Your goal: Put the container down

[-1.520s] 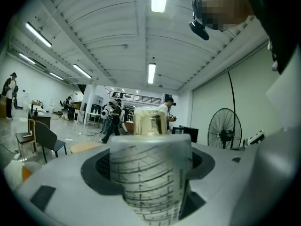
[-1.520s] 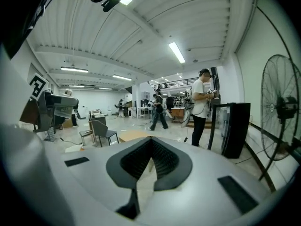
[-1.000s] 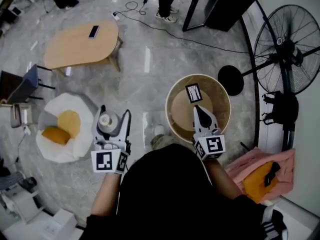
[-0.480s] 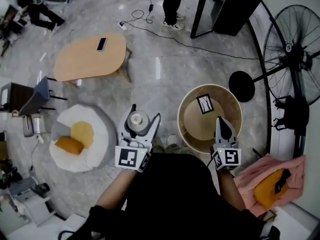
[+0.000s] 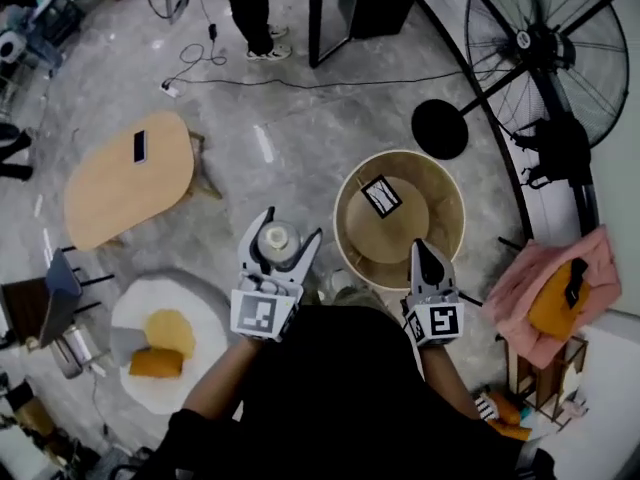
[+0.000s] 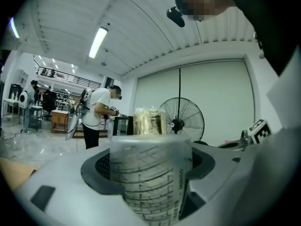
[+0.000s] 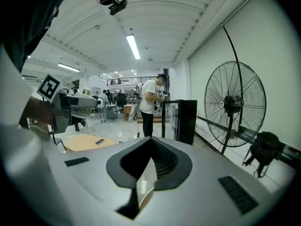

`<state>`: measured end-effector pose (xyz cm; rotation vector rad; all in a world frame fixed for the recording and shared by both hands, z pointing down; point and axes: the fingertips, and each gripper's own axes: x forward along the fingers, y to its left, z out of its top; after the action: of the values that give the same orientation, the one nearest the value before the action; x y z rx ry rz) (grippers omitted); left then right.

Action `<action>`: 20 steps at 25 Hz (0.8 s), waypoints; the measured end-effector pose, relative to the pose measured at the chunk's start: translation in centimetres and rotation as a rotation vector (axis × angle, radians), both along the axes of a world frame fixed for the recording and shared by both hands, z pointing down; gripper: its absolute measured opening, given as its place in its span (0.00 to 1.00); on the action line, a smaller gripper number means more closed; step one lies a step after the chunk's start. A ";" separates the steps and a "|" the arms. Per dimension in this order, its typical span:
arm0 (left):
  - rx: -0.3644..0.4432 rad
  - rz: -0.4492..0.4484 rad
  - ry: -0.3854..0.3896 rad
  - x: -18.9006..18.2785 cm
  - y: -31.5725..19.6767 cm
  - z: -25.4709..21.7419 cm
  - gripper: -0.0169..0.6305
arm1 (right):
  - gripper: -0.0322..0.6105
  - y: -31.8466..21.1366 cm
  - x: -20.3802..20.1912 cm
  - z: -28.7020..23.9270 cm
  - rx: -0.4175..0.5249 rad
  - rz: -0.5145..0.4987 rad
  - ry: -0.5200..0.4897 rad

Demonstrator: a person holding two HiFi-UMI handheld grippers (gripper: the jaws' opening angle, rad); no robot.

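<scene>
A translucent measuring container (image 6: 150, 173) with printed scale lines and a yellowish top stands upright between the jaws of my left gripper (image 5: 287, 230), which is shut on it. In the head view the container (image 5: 276, 240) hangs above the floor, just left of the round wooden table (image 5: 412, 230). My right gripper (image 5: 425, 251) is shut with nothing in it, its tip over the near rim of that table. Its jaws (image 7: 146, 161) meet at a point.
A black-and-white card (image 5: 381, 195) lies on the round table. A large standing fan (image 5: 540, 28) with a black base (image 5: 439, 128) is at the back right. An oval wooden table (image 5: 125, 178), a white beanbag (image 5: 160, 343), a pink cloth (image 5: 555, 293) and a standing person (image 5: 245, 8) surround the spot.
My left gripper has carried the container rightward, closer to the round table. The right gripper has drawn back from the table's middle to its near rim.
</scene>
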<state>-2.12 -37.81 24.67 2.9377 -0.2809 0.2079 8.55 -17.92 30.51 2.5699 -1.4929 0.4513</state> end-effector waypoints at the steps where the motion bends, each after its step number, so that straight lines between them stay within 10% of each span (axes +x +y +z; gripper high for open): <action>1: -0.002 0.039 -0.015 0.7 -0.6 0.8 0.57 | 0.08 -0.8 0.2 -0.2 -0.003 0.017 0.006; 9: -0.014 0.276 -0.065 5.8 -6.4 6.9 0.57 | 0.08 -6.4 3.0 0.4 0.006 0.220 0.048; 20: -0.020 0.524 -0.147 12.9 1.3 17.0 0.57 | 0.08 0.4 3.9 4.4 0.022 0.504 0.002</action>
<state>10.81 -36.54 41.63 2.9162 0.4780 0.4915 12.43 -17.53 34.95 2.9498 -0.8334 0.4834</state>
